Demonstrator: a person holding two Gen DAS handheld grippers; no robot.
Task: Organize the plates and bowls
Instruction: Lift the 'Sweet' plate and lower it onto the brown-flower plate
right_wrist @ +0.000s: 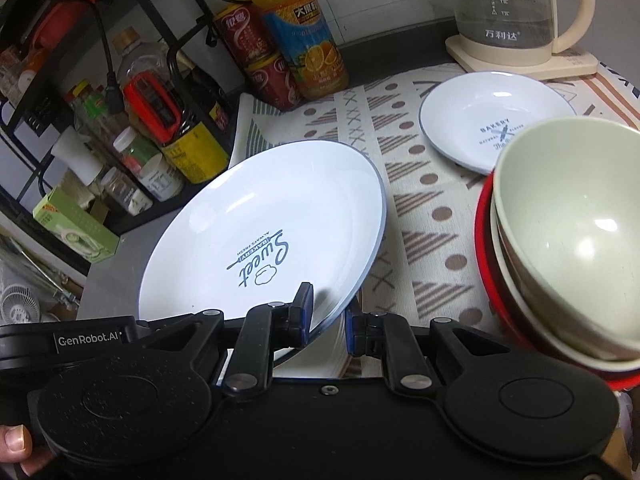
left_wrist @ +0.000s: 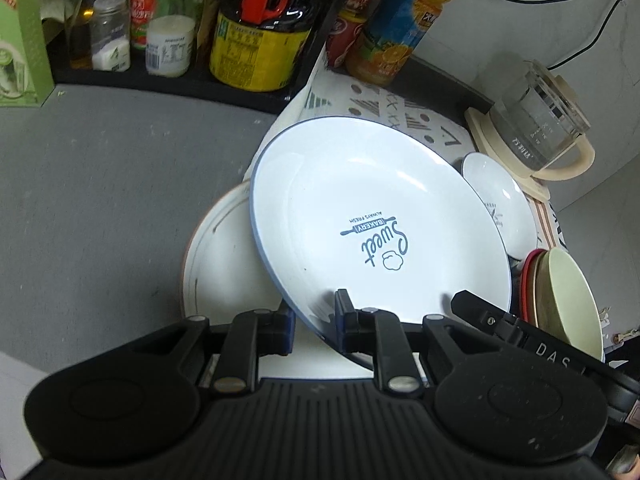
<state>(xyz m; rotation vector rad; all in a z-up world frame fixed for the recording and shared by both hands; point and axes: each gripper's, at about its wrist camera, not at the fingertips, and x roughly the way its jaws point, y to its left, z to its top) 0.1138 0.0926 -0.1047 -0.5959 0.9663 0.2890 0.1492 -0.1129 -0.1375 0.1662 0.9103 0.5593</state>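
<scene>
A large white plate with a blue rim and "Sweet Bakery" print (left_wrist: 372, 216) (right_wrist: 264, 236) is held tilted above the counter. My left gripper (left_wrist: 314, 326) is shut on its near edge. My right gripper (right_wrist: 326, 320) is shut on the same plate's near edge. Under it lies a white plate with a brown rim (left_wrist: 216, 268). A smaller white "Bakery" plate (right_wrist: 492, 116) (left_wrist: 500, 200) lies on the patterned mat. A stack of bowls, a pale green bowl (right_wrist: 568, 232) (left_wrist: 572, 300) on top of a red one (right_wrist: 486, 264), stands at the right.
A patterned mat (right_wrist: 420, 200) covers the right of the grey counter (left_wrist: 100, 200). A black rack with bottles and jars (left_wrist: 248, 40) lines the back. An orange juice bottle (right_wrist: 304, 32), red cans (right_wrist: 260, 64) and a glass kettle (right_wrist: 516, 12) stand behind the mat.
</scene>
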